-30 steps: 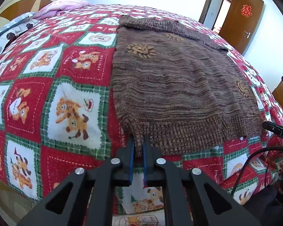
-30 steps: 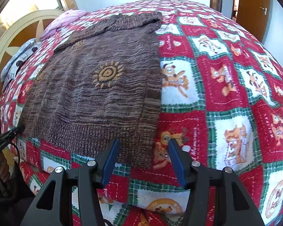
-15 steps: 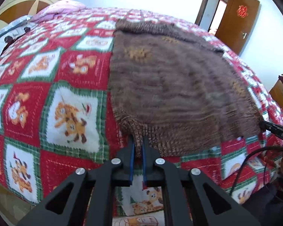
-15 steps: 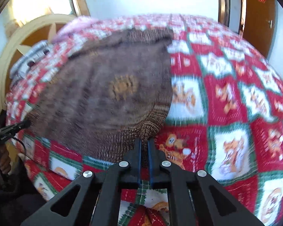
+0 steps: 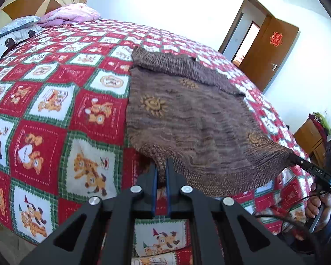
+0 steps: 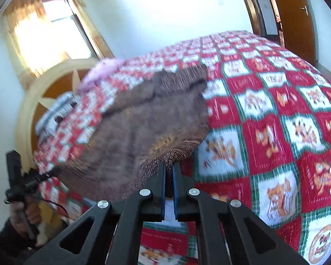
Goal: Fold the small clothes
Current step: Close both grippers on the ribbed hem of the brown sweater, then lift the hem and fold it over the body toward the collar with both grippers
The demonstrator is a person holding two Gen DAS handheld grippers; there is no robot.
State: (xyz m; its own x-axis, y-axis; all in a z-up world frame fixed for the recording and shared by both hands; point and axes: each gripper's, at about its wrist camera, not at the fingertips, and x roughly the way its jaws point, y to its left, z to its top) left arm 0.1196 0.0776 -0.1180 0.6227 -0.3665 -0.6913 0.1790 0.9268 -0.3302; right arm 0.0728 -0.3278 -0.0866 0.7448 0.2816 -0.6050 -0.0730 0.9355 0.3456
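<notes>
The sweater [image 5: 187, 119] lies spread on my bed's quilt [image 5: 55, 101], collar end toward the far side, hem toward me. I have both near hem corners pinched. My left gripper [image 5: 161, 172] is clamped on the ribbed corner at the sweater's left edge, knit bunched between the blue pads. My right gripper [image 6: 168, 176] is clamped on the opposite hem corner; in the left view it [image 5: 306, 165] shows side-on, the hem drawn tight to its tip and lifted clear of the quilt. The hem sags between the two grips while the upper body rests on the quilt. Sun motifs dot the knit. The right gripper's side reads "DAS". A red emblem [image 5: 275, 39] hangs on the door [image 5: 269, 57]; I cannot read it. Pillows [image 5: 70, 15] lie near the headboard [image 6: 55, 92].
</notes>
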